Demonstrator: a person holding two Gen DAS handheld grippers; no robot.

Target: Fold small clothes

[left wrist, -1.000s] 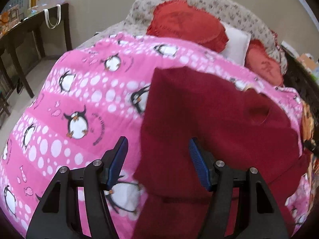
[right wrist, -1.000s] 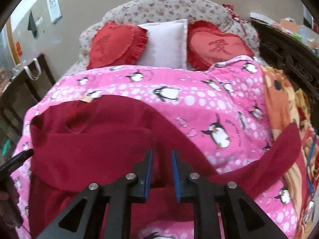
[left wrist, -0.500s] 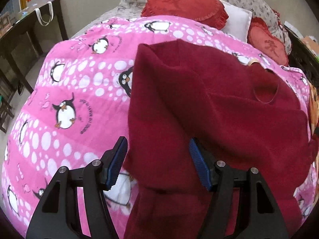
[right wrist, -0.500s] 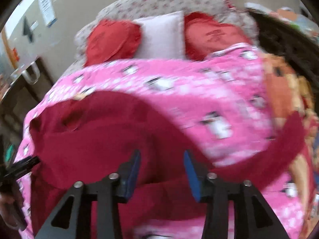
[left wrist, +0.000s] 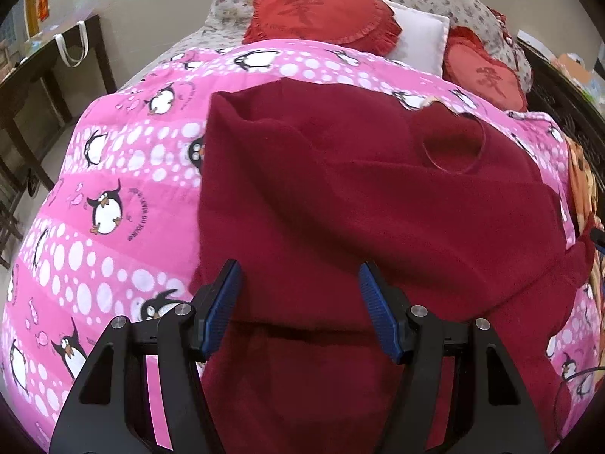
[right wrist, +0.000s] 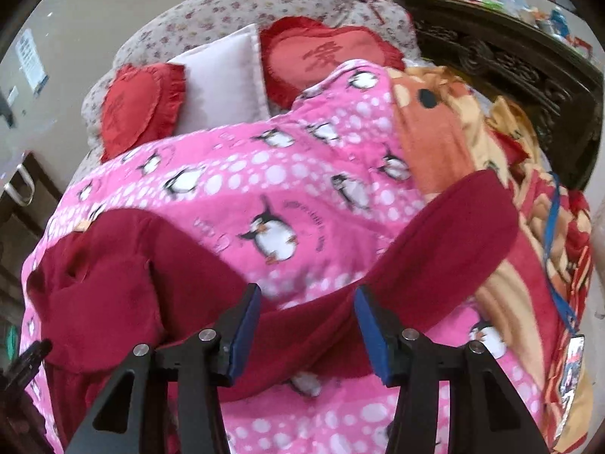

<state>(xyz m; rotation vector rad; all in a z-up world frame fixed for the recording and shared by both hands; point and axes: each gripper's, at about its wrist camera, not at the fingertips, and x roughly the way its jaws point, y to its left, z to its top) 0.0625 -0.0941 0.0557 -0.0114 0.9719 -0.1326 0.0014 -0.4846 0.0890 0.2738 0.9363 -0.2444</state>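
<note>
A dark red sweater (left wrist: 359, 204) lies on the pink penguin quilt (left wrist: 113, 174), its left side folded over the body, neck opening toward the pillows. My left gripper (left wrist: 298, 295) is open and empty, just above the sweater's folded edge. In the right wrist view the sweater's body (right wrist: 113, 283) is at the left and one sleeve (right wrist: 446, 238) stretches out to the right across the quilt (right wrist: 283, 174). My right gripper (right wrist: 308, 321) is open and empty, over the base of that sleeve.
Two red heart cushions (left wrist: 321, 11) and a white pillow (left wrist: 419, 38) lie at the bed head. An orange patterned blanket (right wrist: 510, 227) with a blue lanyard (right wrist: 556, 249) lies right of the quilt. A dark table (left wrist: 45, 75) stands left of the bed, a carved dark cabinet (right wrist: 510, 60) right.
My right gripper has opened, let go of the sweater and swung right toward the outstretched sleeve. My left gripper stayed open and moved closer over the folded sweater.
</note>
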